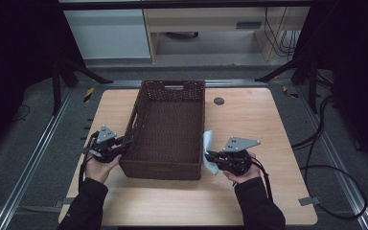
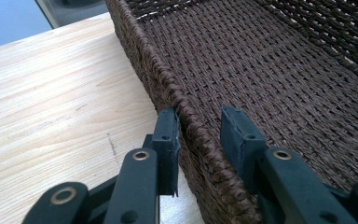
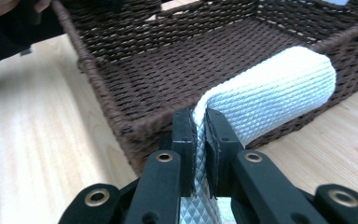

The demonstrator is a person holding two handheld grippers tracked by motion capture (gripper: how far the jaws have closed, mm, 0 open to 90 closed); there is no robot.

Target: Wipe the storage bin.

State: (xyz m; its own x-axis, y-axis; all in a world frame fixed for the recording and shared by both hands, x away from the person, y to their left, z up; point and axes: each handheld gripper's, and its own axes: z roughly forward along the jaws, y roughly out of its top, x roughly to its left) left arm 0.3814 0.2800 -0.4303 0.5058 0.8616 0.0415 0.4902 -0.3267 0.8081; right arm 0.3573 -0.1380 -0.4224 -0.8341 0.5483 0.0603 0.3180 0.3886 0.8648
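Brown woven basket (image 1: 167,129) mid-table (image 1: 249,120), left gripper (image 2: 198,135) straddling its near-left rim, one pad touching outside, the other apart inside, right gripper (image 3: 200,135) clamped tight on a white cloth (image 3: 270,93) draped at the basket's right wall

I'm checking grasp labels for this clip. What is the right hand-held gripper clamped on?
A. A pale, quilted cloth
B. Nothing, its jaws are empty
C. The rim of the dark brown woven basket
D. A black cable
A: in the right gripper view the right hand-held gripper has its jaws closed on the pale quilted cloth, which arches over toward the rim of the dark brown woven basket.
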